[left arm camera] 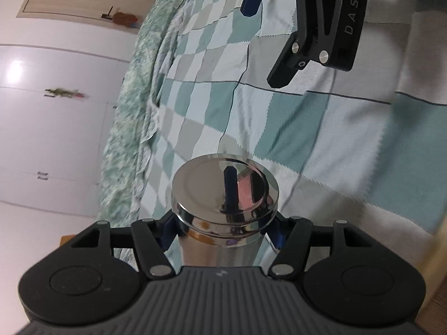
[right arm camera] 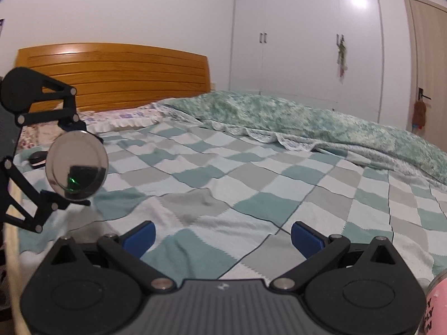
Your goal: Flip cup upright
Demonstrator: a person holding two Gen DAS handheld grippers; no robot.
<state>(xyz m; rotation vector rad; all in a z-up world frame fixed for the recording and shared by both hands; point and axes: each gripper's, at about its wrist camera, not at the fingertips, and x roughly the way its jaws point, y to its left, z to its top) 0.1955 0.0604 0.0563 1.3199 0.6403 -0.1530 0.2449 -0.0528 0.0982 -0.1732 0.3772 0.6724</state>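
Observation:
A shiny steel cup (left arm camera: 223, 192) is held in my left gripper (left arm camera: 223, 231), whose blue pads press on its body; its flat mirror-like end faces the camera. In the right wrist view the same cup (right arm camera: 76, 164) shows at the left, lifted above the bed and lying sideways in the left gripper (right arm camera: 75, 164). My right gripper (right arm camera: 222, 236) is open and empty, low over the checked blanket. It also shows at the top of the left wrist view (left arm camera: 268, 33).
A bed with a teal, grey and white checked blanket (right arm camera: 251, 184) fills both views. A green quilt (right arm camera: 307, 120) lies bunched along the far side. A wooden headboard (right arm camera: 111, 75), white wardrobes (right arm camera: 307, 42), and a pink object (right arm camera: 435, 310) at the lower right.

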